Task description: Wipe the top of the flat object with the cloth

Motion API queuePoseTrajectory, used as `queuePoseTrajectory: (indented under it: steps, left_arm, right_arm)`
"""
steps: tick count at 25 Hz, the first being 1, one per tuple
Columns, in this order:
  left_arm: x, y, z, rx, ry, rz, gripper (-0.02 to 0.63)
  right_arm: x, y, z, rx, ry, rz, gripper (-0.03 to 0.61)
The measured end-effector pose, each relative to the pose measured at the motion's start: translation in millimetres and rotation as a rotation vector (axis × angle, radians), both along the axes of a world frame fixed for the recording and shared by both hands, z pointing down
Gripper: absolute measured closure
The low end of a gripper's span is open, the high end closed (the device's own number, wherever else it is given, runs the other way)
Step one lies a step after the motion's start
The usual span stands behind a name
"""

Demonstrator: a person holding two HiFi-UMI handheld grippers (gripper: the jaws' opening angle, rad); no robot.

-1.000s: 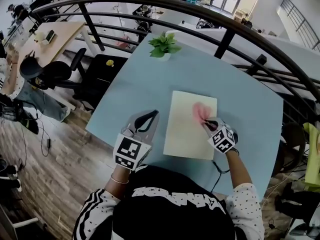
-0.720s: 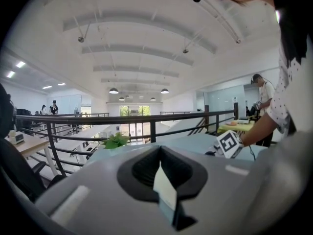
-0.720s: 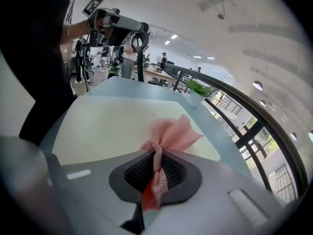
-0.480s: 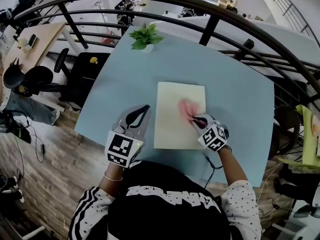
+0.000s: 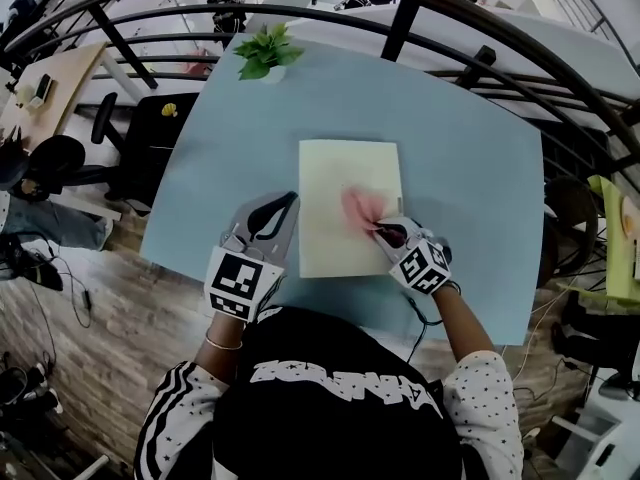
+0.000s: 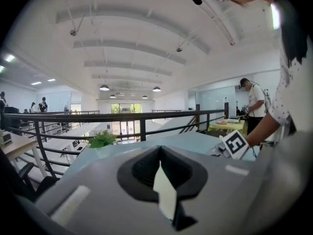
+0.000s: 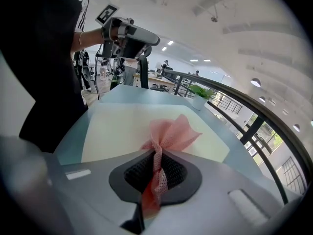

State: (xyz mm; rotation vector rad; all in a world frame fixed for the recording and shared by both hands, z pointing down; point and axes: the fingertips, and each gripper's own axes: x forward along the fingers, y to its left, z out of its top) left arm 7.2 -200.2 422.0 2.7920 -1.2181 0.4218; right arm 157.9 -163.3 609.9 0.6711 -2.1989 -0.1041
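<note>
**Head view:** flat object (image 5: 335, 183), a pale yellowish rectangle, is lying mid blue table (image 5: 460, 148). Pink cloth (image 5: 358, 208) is resting on its right half, toward the near edge. R gripper (image 5: 382, 230) is pinching the cloth's near end. L gripper (image 5: 288, 200) is sitting just beside the flat object's left edge.

**Left gripper view:** jaws are meeting at the tips w/ nothing gripped. A pale sliver is showing thru the gap, prob. the flat object below.

**Right gripper view:** jaws are clamping a twisted bunch of cloth, the rest fanning out on the flat object. Cloth is looking thin, meshy, soft & light, so prob. bunching when dragged; gripping the gathered end and pressing down seems best. Flat object is looking thin & smooth, so it's likely sliding unless pinned at an edge.
</note>
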Motion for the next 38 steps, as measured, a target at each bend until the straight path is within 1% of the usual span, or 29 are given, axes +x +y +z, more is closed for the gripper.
queuePoseTrajectory:
  steps: [6, 13, 21, 28, 35, 37, 38]
  left_arm:
    - [11.8, 0.3, 3.0, -0.002, -0.002, 0.029, 0.614]
    - [27.8, 3.1, 7.5, -0.010, -0.006, 0.057, 0.614]
    - [37.5, 8.5, 14.6, -0.022, -0.015, 0.064, 0.614]
    - [43.5, 8.8, 8.8, -0.011, -0.012, 0.067, 0.614]
    - [39.2, 2.9, 3.5, -0.001, -0.016, 0.039, 0.614]
    - [36.8, 3.0, 3.1, 0.001, -0.014, 0.027, 0.614]
    - [35.5, 3.0, 2.4, 0.003, -0.012, 0.021, 0.614]
  right_arm:
    - [-4.1, 14.2, 0.7, -0.007, -0.023, -0.008, 0.572]
    - [-7.0, 35.7, 2.2, -0.027, -0.023, -0.047, 0.572]
    - [-12.2, 61.6, 2.9, -0.045, -0.033, -0.100, 0.569]
    - [-18.2, 80.8, 0.1, -0.079, -0.036, -0.163, 0.561]
    - [-20.4, 83.7, -3.4, -0.139, -0.074, -0.227, 0.560]
    - [-19.9, 82.9, -7.6, -0.161, -0.109, -0.230, 0.560]
    - [-19.2, 80.1, -12.0, -0.171, -0.146, -0.221, 0.560]
